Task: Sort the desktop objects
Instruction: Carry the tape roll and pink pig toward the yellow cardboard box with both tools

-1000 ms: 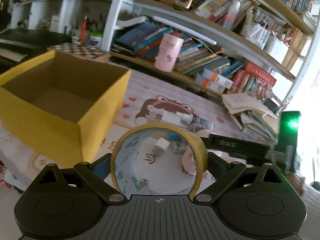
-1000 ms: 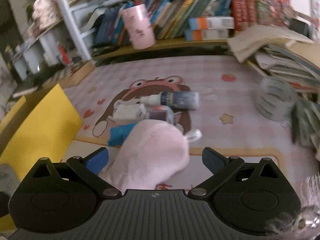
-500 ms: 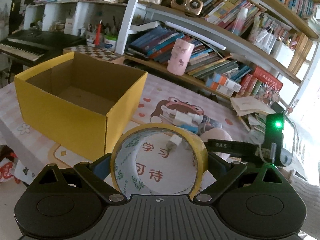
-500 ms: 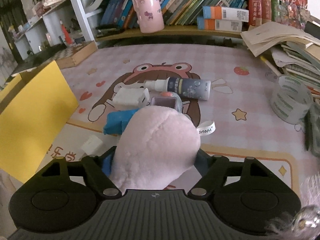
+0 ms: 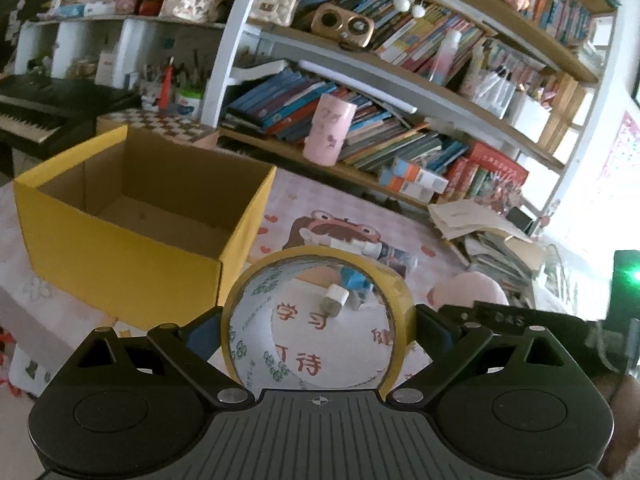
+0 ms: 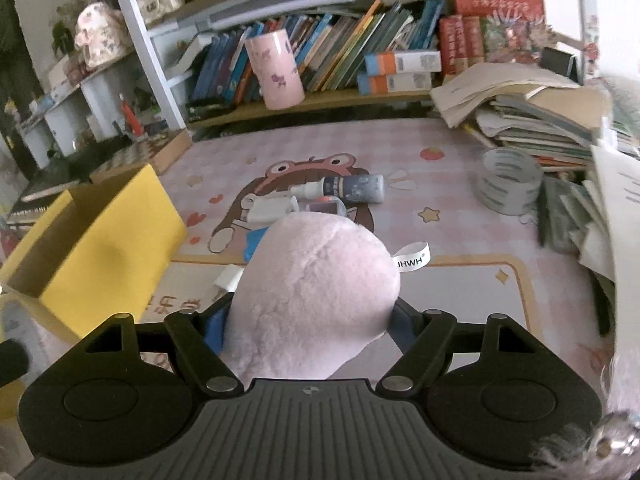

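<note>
**Both tongs loaded above the desk mat**

The left gripper [image 5: 316, 326] is clamped on a yellow tape roll [image 5: 318, 316]; the right gripper [image 6: 308, 316] squeezes a pink plush toy [image 6: 312, 300], which hides its pads and part of the pile behind it. On the pink desk mat [image 6: 460, 240] lie a dropper bottle [image 6: 348, 188] and a white charger [image 6: 230, 278]. The yellow box [image 5: 132, 232] stands open at the mat's left edge, bookshelves [image 5: 400, 92] behind. Only the right view shows the clear tape rolls [image 6: 508, 184] near the right edge.

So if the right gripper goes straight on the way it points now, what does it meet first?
Holding the pink plush, the right gripper probably meets the white adapter and bottles on the mat; depth is unclear.
</note>
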